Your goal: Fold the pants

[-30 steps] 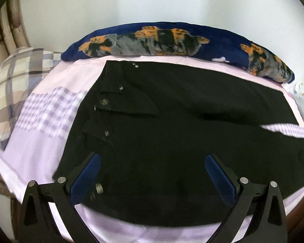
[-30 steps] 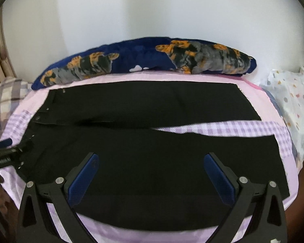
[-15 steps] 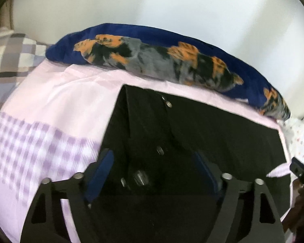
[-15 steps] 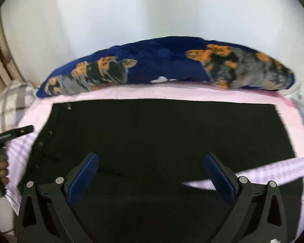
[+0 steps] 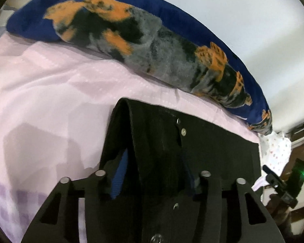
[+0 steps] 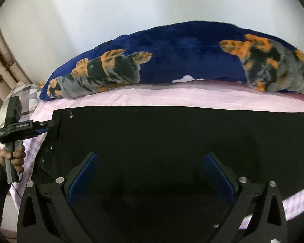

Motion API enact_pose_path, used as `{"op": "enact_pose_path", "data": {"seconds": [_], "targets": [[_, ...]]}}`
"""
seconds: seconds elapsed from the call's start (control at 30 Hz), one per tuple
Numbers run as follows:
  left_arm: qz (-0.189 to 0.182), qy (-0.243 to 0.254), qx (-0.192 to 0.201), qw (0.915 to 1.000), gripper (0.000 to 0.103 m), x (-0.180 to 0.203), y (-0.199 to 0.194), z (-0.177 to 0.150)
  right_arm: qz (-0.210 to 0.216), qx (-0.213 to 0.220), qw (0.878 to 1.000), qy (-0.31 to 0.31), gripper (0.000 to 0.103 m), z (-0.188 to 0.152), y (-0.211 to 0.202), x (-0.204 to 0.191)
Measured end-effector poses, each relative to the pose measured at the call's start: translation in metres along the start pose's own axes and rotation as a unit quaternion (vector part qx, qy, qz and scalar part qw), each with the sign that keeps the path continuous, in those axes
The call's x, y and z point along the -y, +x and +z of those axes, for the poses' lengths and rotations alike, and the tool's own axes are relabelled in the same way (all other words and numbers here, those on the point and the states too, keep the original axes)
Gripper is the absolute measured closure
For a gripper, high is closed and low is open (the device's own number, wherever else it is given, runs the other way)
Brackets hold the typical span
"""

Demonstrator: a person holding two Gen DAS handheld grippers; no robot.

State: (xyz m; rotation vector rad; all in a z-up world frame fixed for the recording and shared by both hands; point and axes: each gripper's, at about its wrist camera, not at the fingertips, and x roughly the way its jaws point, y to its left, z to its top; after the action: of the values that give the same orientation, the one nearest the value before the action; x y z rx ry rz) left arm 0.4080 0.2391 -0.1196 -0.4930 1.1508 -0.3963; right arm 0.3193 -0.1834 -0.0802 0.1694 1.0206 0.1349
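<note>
Black pants (image 6: 152, 131) lie flat on a pink bedsheet (image 6: 152, 95), waist at the left, legs running right. In the left wrist view the waist end (image 5: 212, 151) is humped into a ridge between the blue pads of my left gripper (image 5: 154, 156). Its jaws are closing, with the waistband bunched between them and the pads pressing on it. From the right wrist view, that left gripper (image 6: 48, 126) sits at the far waist corner. My right gripper (image 6: 152, 174) hangs open over the leg fabric with nothing gripped.
A long navy pillow (image 6: 182, 56) with orange and grey print lies along the wall behind the pants. A plaid pillow (image 6: 28, 93) sits at the left and a dotted cloth (image 5: 277, 151) at the right. A hand (image 6: 16, 158) holds the left gripper's handle.
Both grippers moved forward over the pants toward the far edge. The left one swung to the waist corner and narrowed its jaws around the waistband. The right one stayed open.
</note>
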Motion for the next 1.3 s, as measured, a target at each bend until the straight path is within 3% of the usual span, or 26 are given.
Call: {"op": "enact_pose_path", "data": {"seconds": [0.2, 0.4, 0.47, 0.5, 0.63, 0.7, 0.8, 0.9, 1.0, 1.07, 1.3], "targets": [[-0.027, -0.016, -0.021, 0.9993, 0.068, 0.001, 0.015, 0.024, 0.020, -0.009, 1.000, -0.013, 0.000, 0.016, 0.027, -0.004], [-0.039, -0.029, -0.013, 0.9987, 0.072, 0.002, 0.030, 0.041, 0.053, -0.016, 0.997, -0.044, 0.000, 0.036, 0.053, -0.010], [-0.031, -0.029, -0.007, 0.9991, 0.083, 0.002, 0.031, 0.042, 0.053, -0.026, 0.997, -0.059, 0.000, 0.043, 0.065, -0.011], [-0.022, -0.021, -0.002, 0.9995, 0.089, 0.000, 0.030, 0.040, 0.050, -0.029, 0.996, -0.065, 0.000, 0.045, 0.069, -0.011], [-0.037, -0.003, 0.030, 0.9988, 0.093, 0.004, 0.018, 0.033, 0.047, -0.047, 0.994, -0.092, 0.001, 0.057, 0.088, -0.011], [-0.065, 0.013, 0.060, 0.9960, 0.094, 0.011, 0.003, 0.028, 0.053, -0.050, 0.990, -0.118, 0.001, 0.064, 0.093, -0.012], [-0.102, 0.044, 0.100, 0.9887, 0.095, 0.021, -0.018, 0.018, 0.095, -0.064, 0.982, -0.149, 0.001, 0.078, 0.100, -0.013], [-0.123, 0.076, 0.128, 0.9811, 0.095, 0.031, -0.036, 0.009, 0.139, -0.084, 0.970, -0.181, 0.002, 0.097, 0.107, -0.015], [-0.131, 0.093, 0.138, 0.9773, 0.095, 0.038, -0.046, 0.006, 0.194, -0.123, 0.949, -0.214, 0.004, 0.115, 0.121, -0.020], [-0.131, 0.093, 0.140, 0.9771, 0.095, 0.038, -0.049, 0.004, 0.225, -0.157, 0.932, -0.237, 0.014, 0.124, 0.131, -0.024], [-0.122, 0.089, 0.145, 0.9779, 0.095, 0.037, -0.055, 0.003, 0.249, -0.255, 0.886, -0.296, 0.039, 0.124, 0.158, -0.023]]}}
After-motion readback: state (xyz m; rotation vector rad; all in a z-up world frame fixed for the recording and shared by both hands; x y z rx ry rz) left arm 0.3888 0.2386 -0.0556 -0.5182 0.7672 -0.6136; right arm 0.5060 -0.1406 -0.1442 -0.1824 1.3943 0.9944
